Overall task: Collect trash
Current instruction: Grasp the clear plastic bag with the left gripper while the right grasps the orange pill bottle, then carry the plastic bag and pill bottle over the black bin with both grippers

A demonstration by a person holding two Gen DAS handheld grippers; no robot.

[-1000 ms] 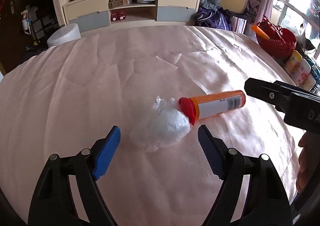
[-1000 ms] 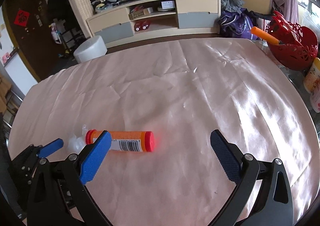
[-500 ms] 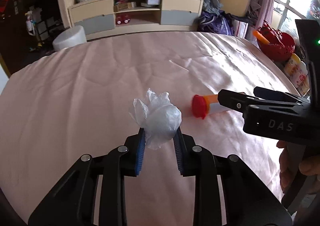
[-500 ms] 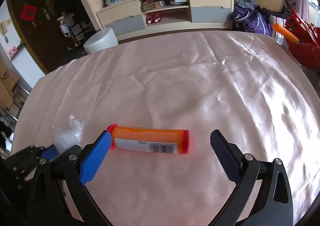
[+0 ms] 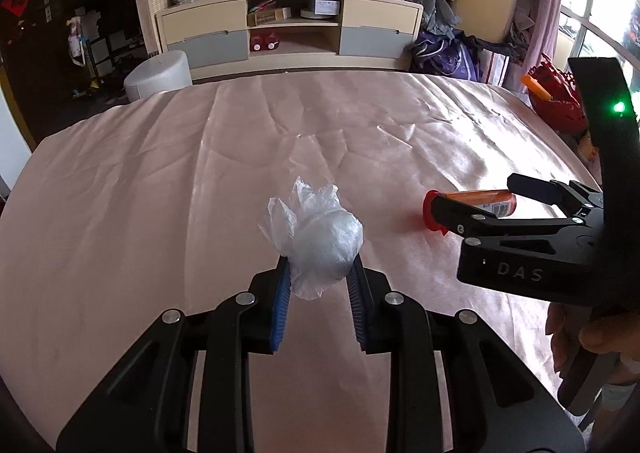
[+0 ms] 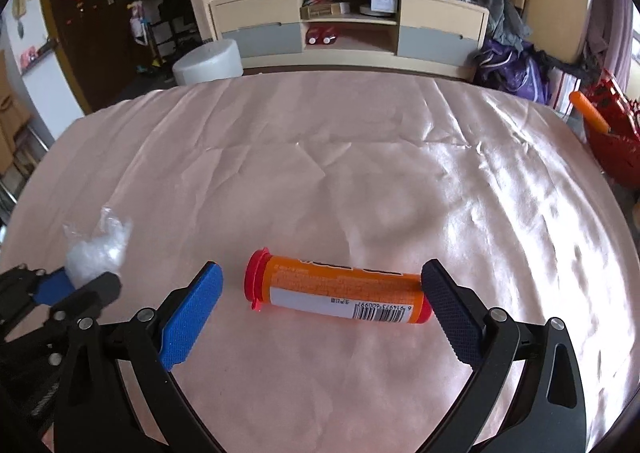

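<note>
1. Left wrist view: the left hand-held gripper (image 5: 318, 285) is clamped on a crumpled clear plastic bag (image 5: 316, 241), its loose end pointing away.
2. Right hand-held gripper (image 6: 320, 305) stands wide open, gripping nothing, its pads flanking the orange tube (image 6: 340, 289).
3. That tube lies flat on the pink-covered desk (image 6: 360, 157), long axis left-right, flip cap pointing left.

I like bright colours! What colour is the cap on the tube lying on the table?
The cap on the tube is red; the right wrist view shows it best.
</note>
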